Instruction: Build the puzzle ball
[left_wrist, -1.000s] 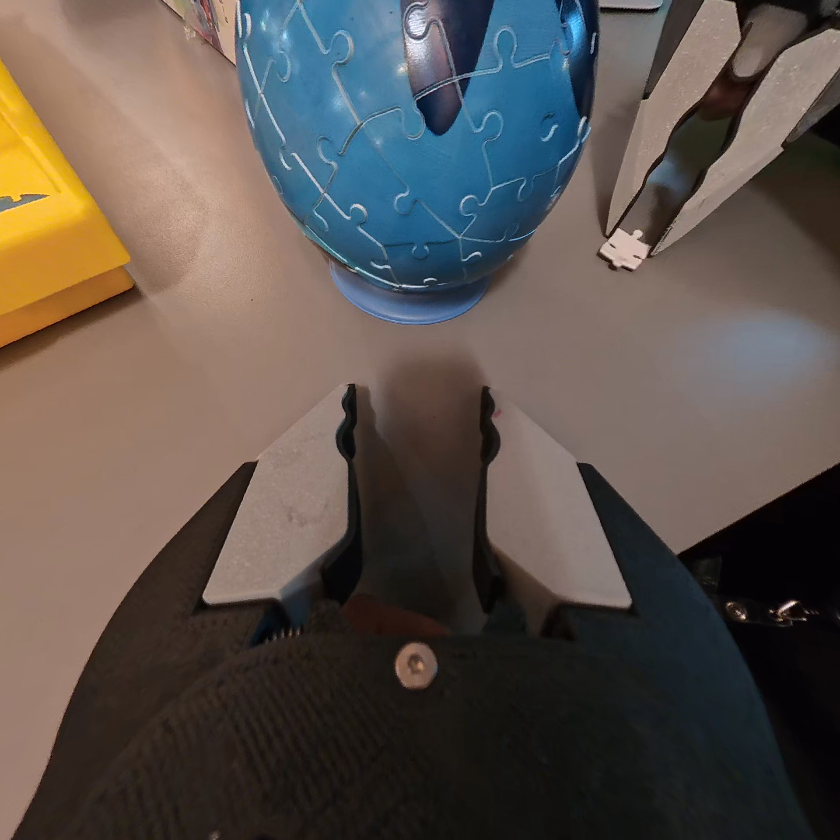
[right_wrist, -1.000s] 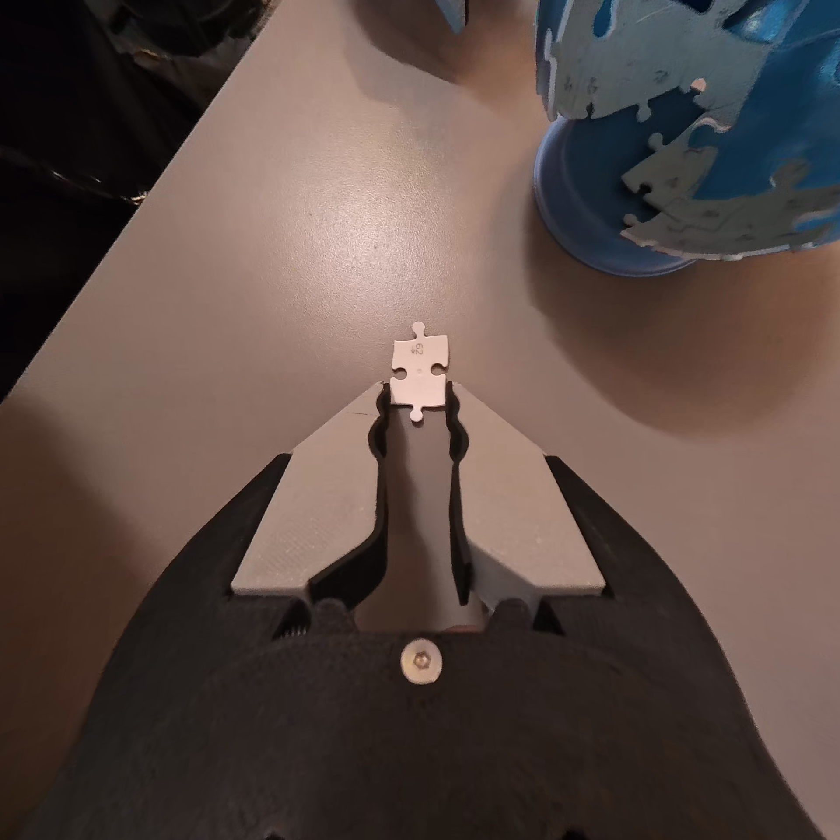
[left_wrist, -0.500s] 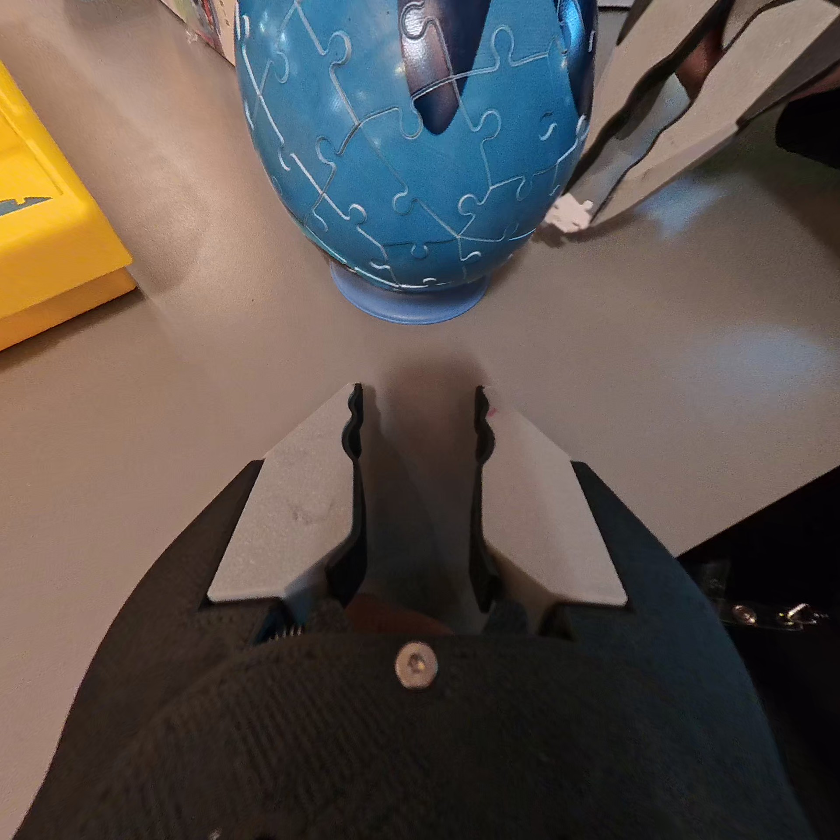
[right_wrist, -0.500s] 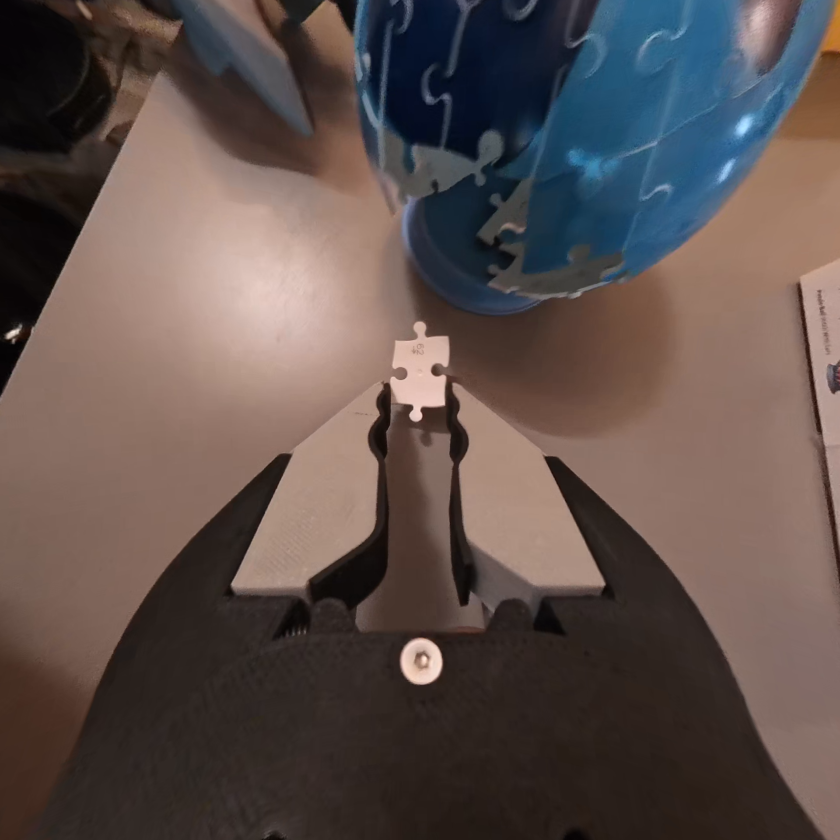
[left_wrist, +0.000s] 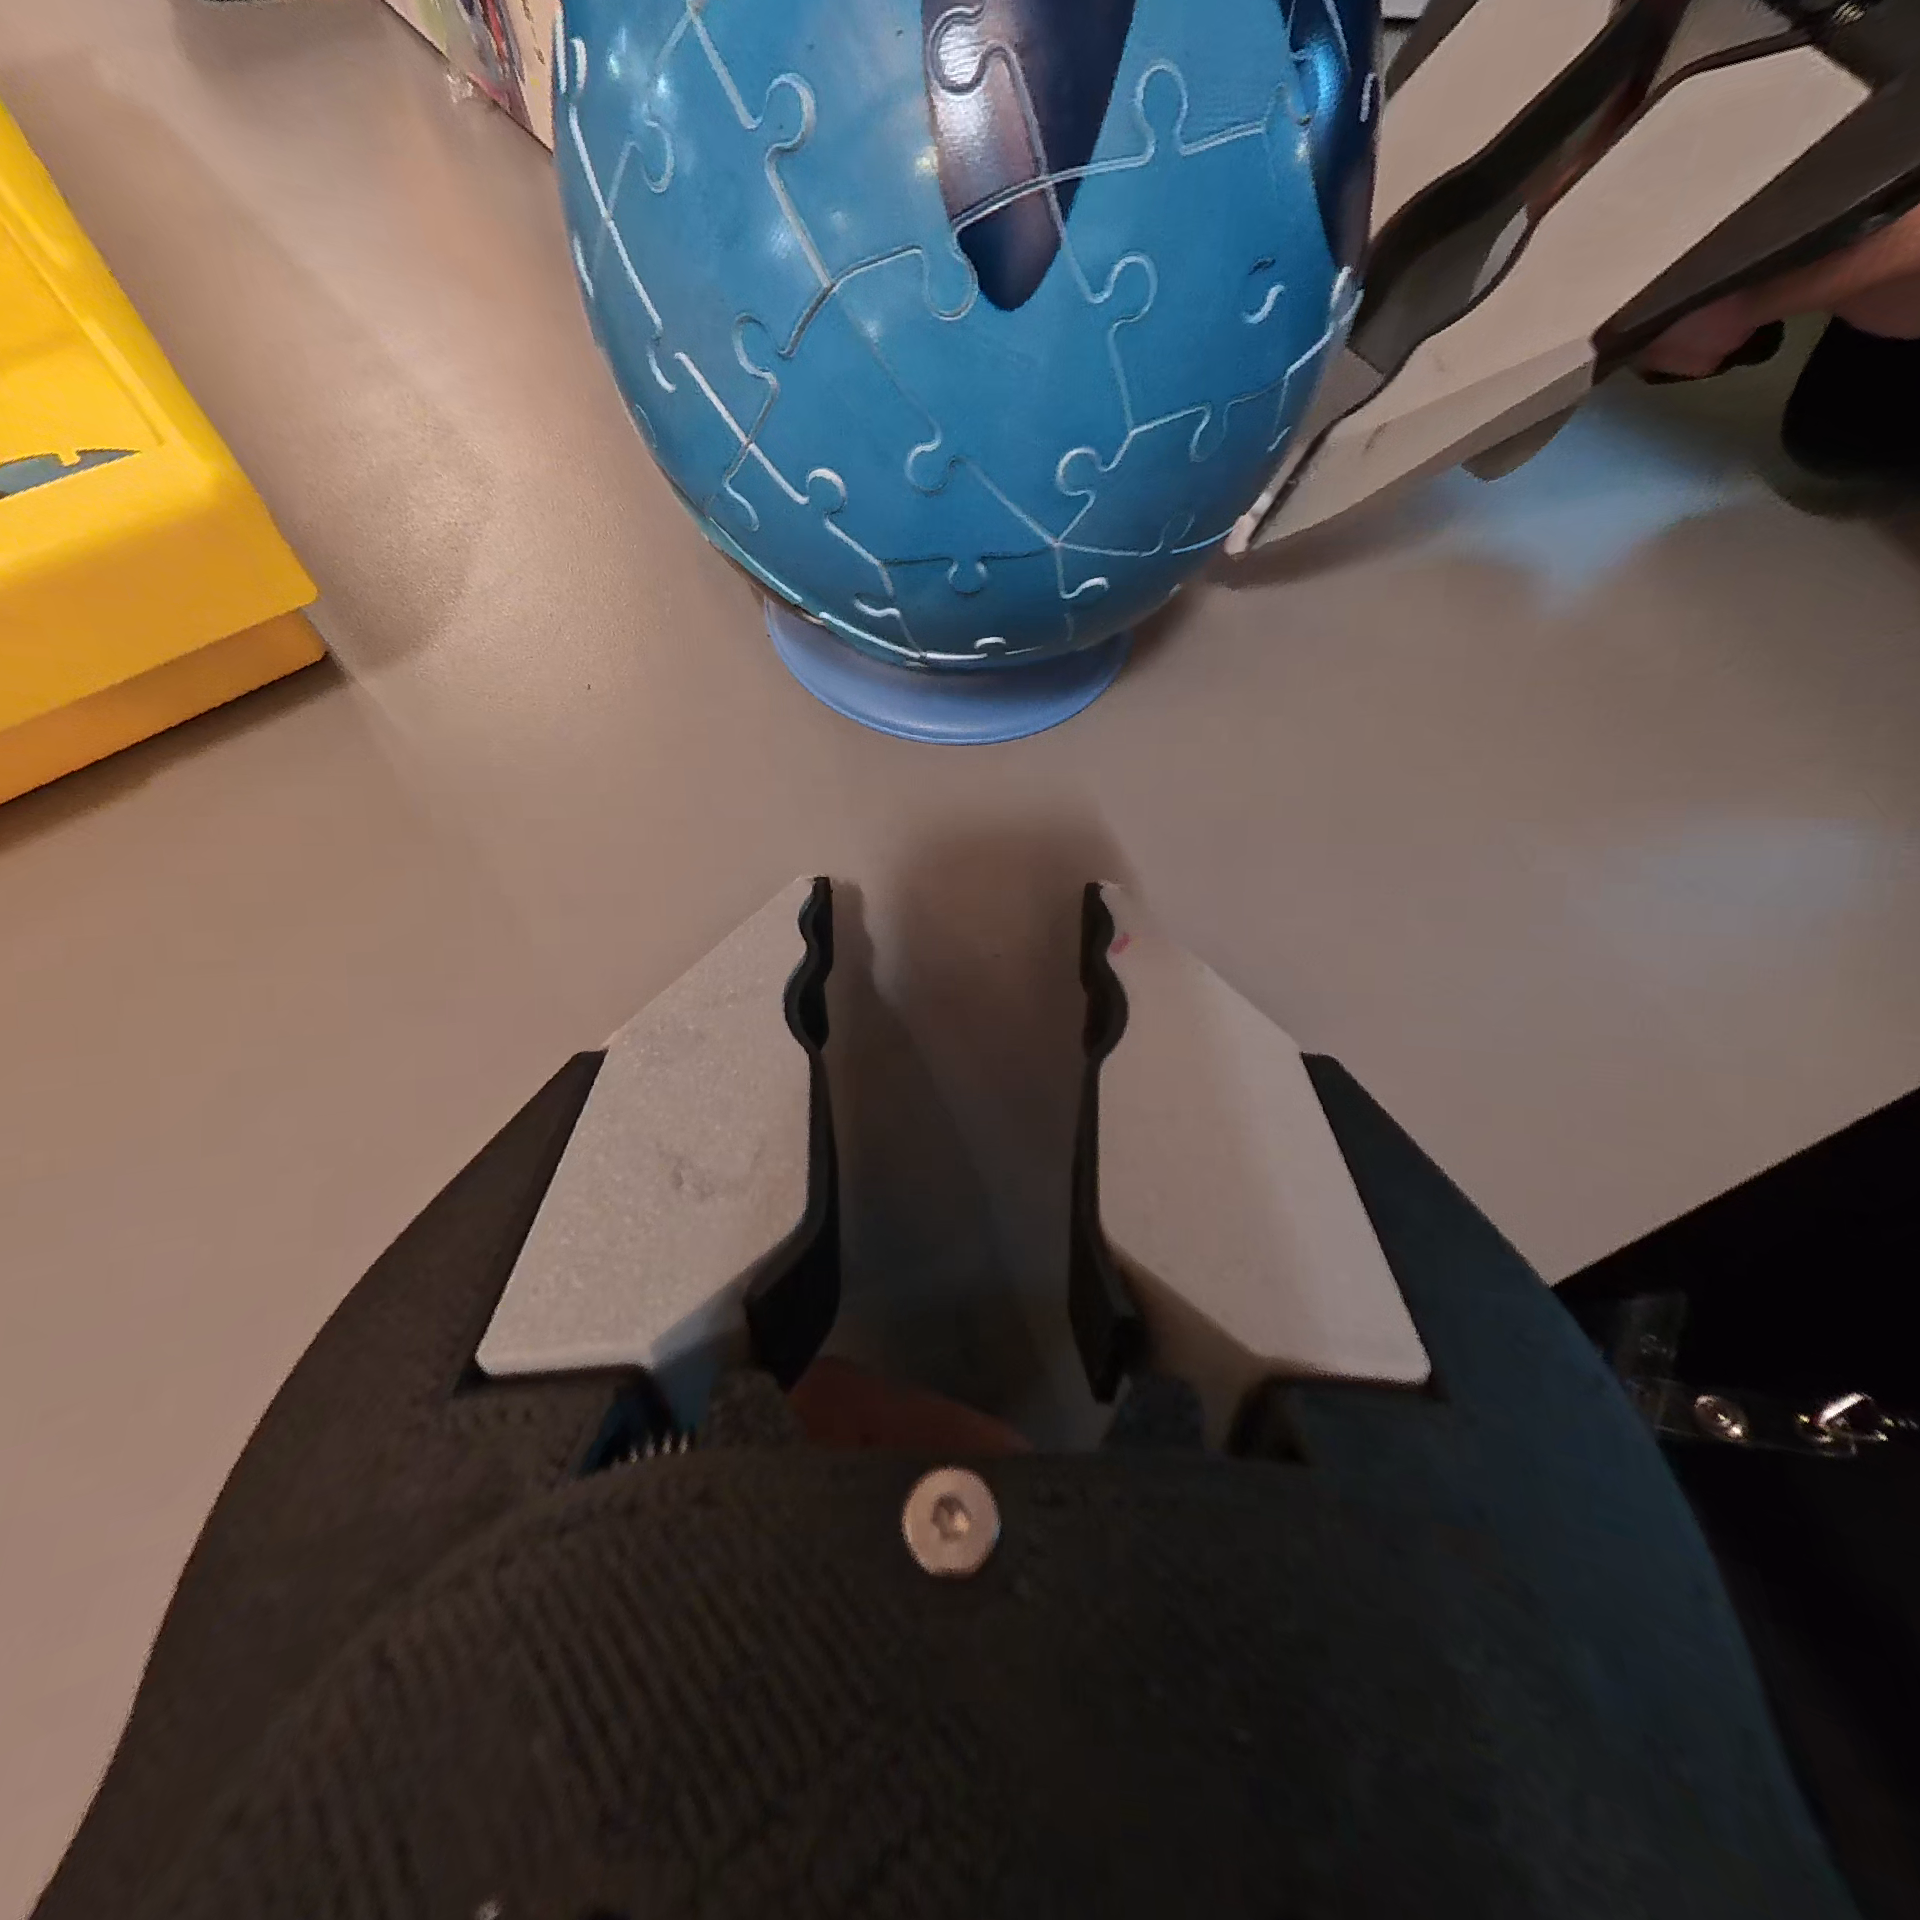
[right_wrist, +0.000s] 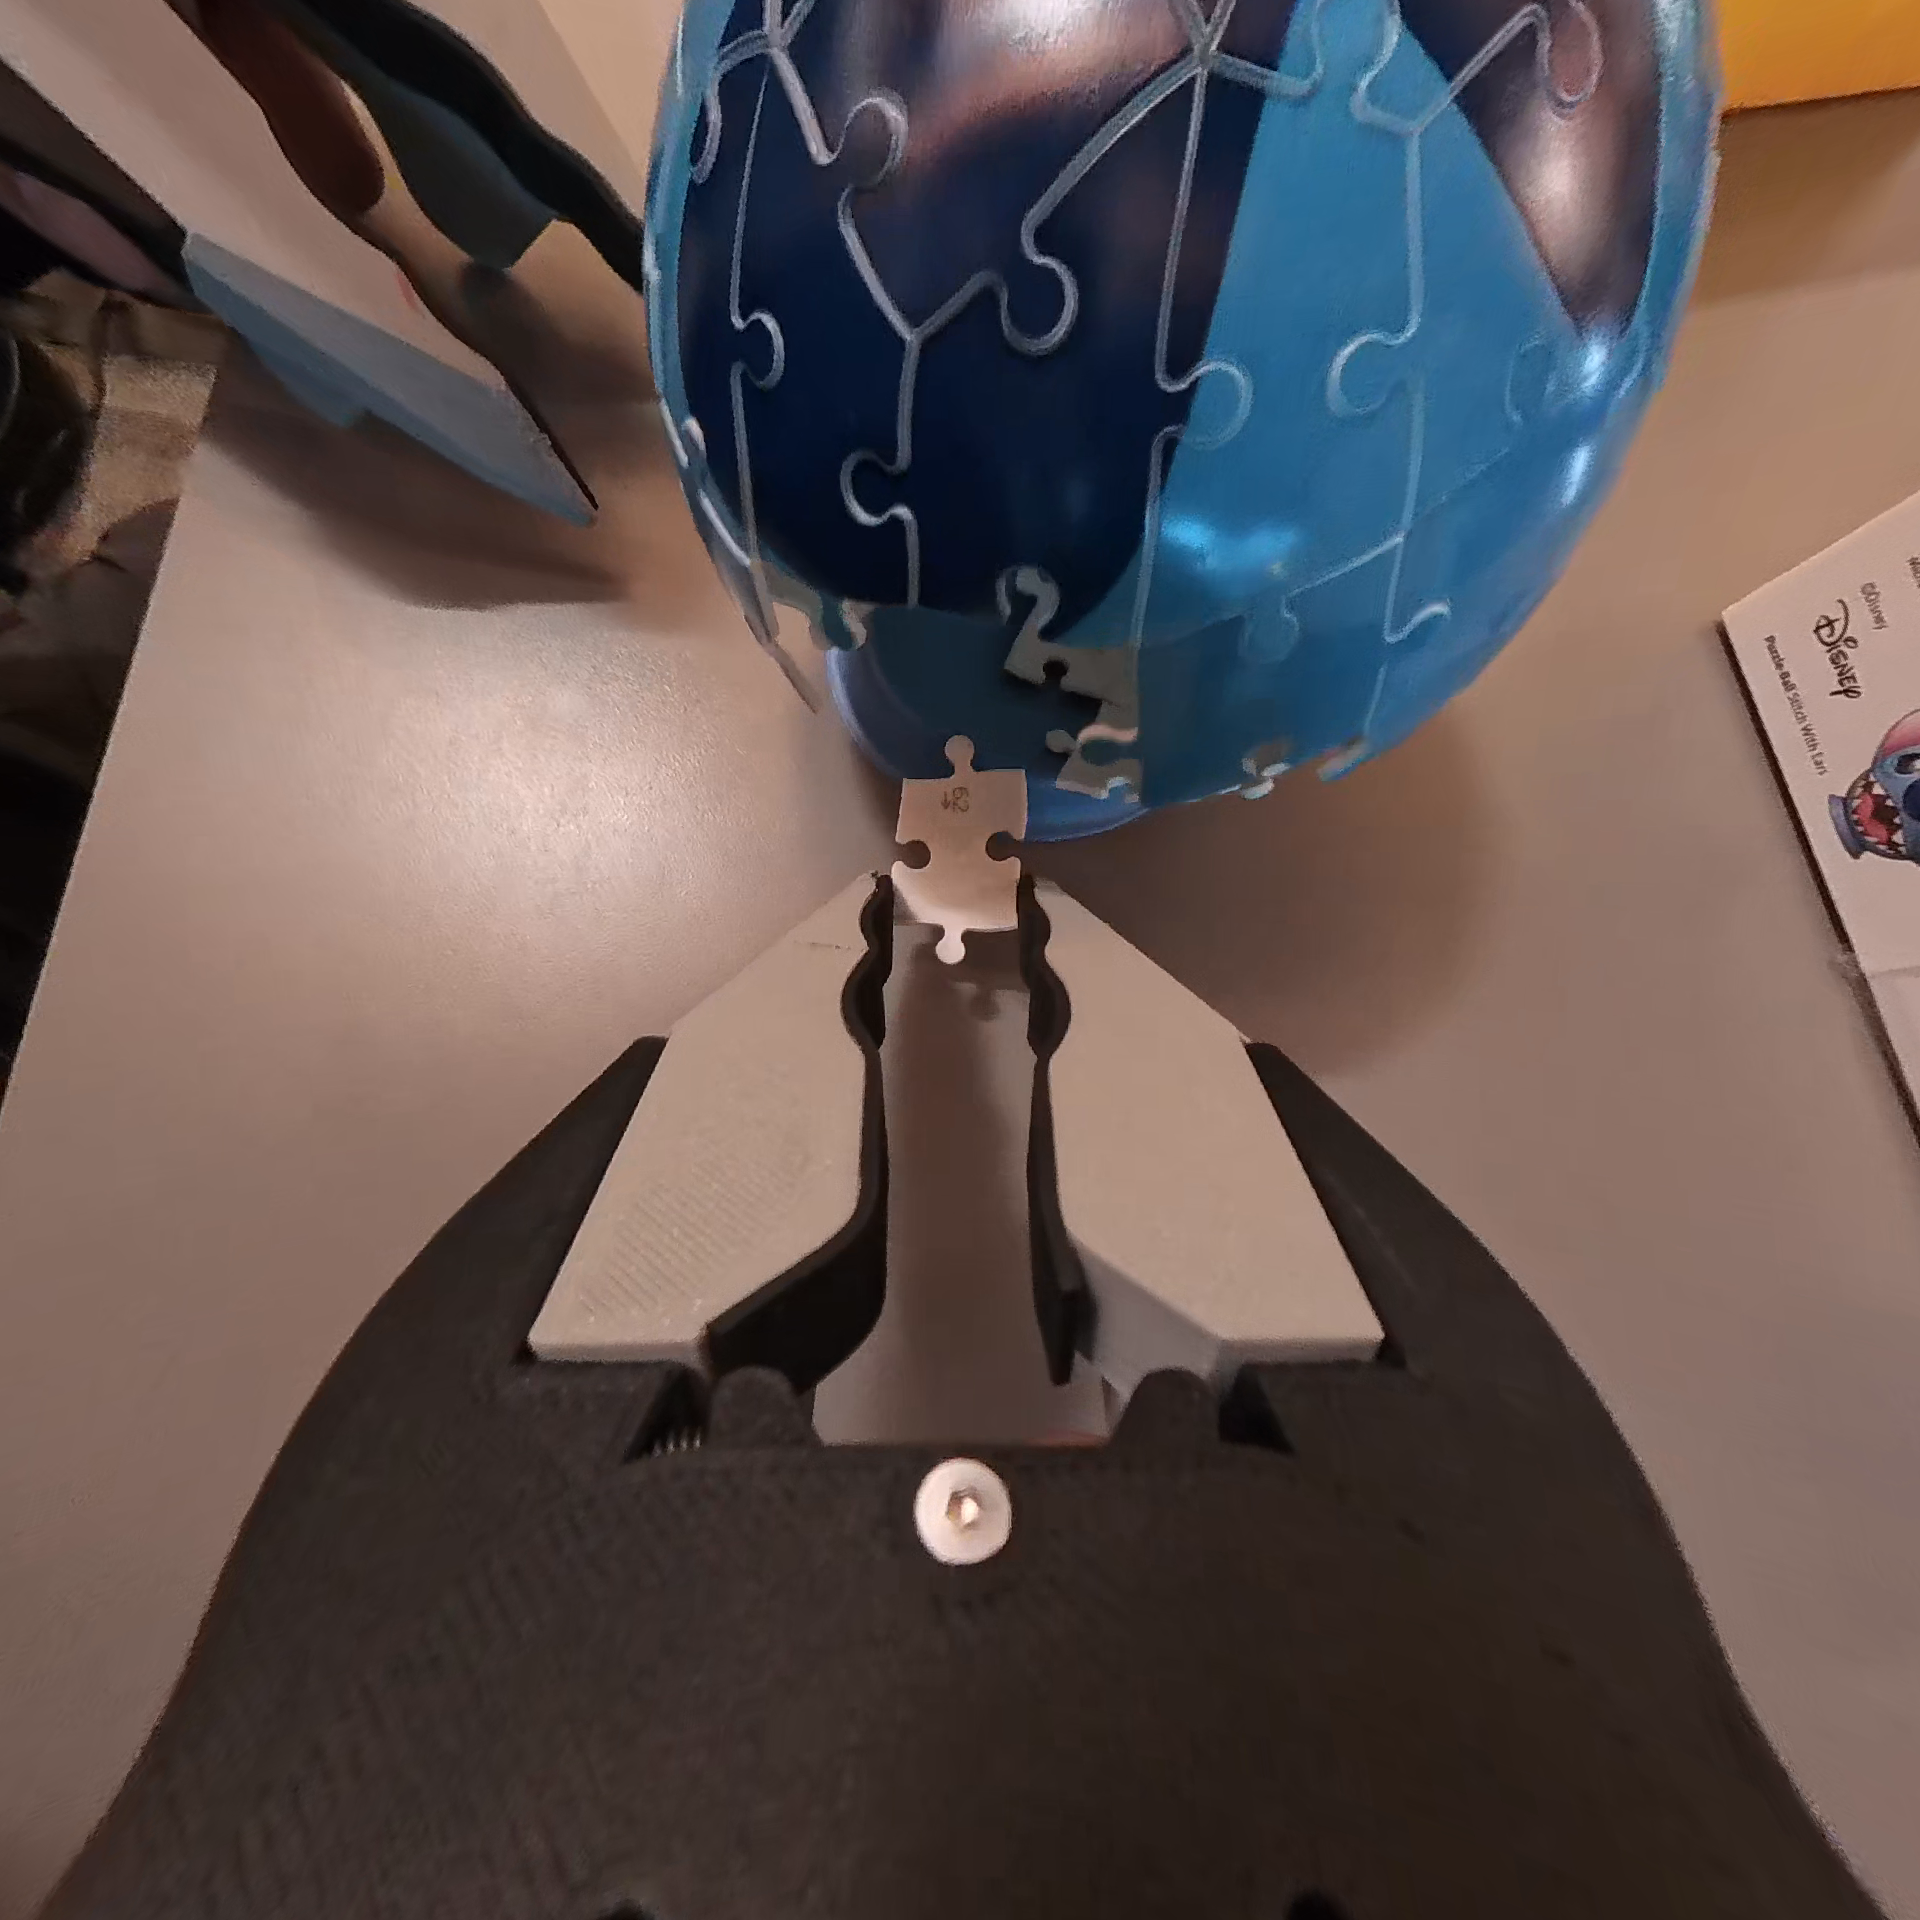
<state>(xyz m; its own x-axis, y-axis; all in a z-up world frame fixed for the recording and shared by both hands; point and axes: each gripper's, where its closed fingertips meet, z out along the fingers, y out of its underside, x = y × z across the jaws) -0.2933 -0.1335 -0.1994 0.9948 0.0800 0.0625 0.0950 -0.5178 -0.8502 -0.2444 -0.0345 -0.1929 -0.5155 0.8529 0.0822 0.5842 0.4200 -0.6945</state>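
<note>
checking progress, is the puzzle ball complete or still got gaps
Still gapped: the puzzle ball has a jagged open edge near its base, and the right claw holds a loose white piece beside it.

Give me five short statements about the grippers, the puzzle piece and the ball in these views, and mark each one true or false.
1. The right gripper grips a pale puzzle piece at its fingertips. True.
2. The left gripper holds a puzzle piece as well. False: its jaws stand apart with nothing between them.
3. The puzzle ball sits on a round blue stand. True.
4. The ball's shell is complete. False: near the bottom, by the held piece, a gap with ragged piece edges shows.
5. A yellow box lies on the table at the left edge of the left wrist view. True.
</note>
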